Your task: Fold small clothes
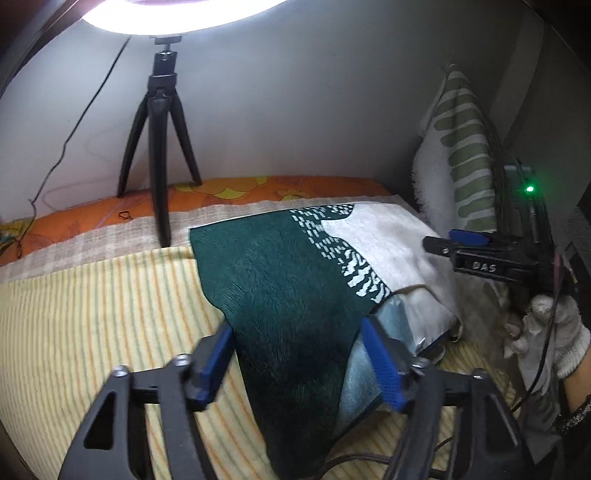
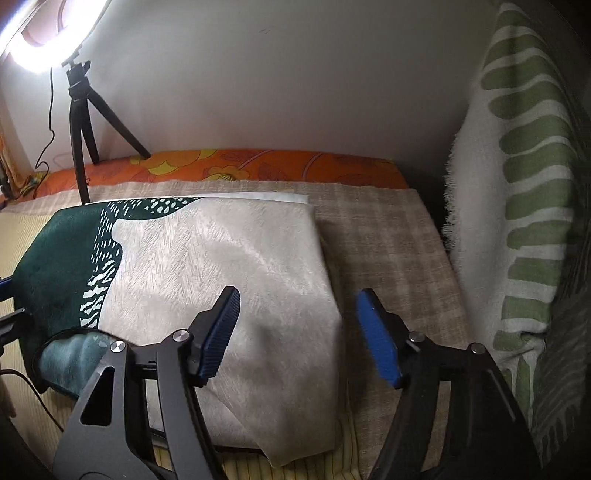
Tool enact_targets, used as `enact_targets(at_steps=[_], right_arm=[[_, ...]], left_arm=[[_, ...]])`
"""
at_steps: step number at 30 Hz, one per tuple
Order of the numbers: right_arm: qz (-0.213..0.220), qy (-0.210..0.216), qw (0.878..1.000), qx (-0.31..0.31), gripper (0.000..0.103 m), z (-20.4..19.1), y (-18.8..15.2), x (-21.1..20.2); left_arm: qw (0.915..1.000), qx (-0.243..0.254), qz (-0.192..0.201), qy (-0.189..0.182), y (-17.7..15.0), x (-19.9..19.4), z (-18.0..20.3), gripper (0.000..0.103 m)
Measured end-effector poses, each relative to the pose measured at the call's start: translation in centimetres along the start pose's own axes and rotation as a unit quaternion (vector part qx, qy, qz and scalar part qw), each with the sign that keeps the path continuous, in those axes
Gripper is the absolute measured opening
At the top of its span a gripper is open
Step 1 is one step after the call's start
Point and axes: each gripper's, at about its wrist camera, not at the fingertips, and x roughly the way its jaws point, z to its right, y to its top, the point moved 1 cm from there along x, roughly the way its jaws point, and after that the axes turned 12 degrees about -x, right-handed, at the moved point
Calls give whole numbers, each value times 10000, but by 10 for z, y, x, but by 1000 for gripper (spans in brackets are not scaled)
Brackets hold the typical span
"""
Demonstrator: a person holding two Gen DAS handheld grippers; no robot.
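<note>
A folded cloth, dark green point(image 1: 280, 280) on one half and cream point(image 2: 221, 266) on the other with a white dashed pattern between, lies on the bed. My left gripper point(image 1: 299, 365) is open, its blue pads either side of the green near corner, just above it. My right gripper point(image 2: 297, 336) is open over the cream near edge; it also shows in the left wrist view point(image 1: 461, 243) from the side, held by a gloved hand point(image 1: 546, 332).
A black tripod point(image 1: 159, 147) with a ring light point(image 1: 184, 14) stands at the back left against the wall. A green-and-white striped towel point(image 2: 517, 206) hangs at the right. The bed has a yellow striped sheet point(image 1: 92, 314), a beige checked cloth point(image 2: 388, 240) and an orange floral cover point(image 2: 258, 166).
</note>
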Motion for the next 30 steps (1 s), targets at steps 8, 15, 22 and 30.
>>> enact_targets(at_steps=[8,15,22,30], right_arm=[[342,31,9993,120,79,-4,-2,-32],[645,148,9978,65,80,-29,1,-76],[1002,214,9947,91,84,-47,2,-133],[1243,154,9921,114,92,-75,-11,-194]], left_arm=[[9995,70,230,226,-3,-31,4,92],[9988,27,465,177,-4,-76,4,95],[9975,42,689,172,-13,-130,4,98],[9957,120,899,187,-39,-191,6,100]])
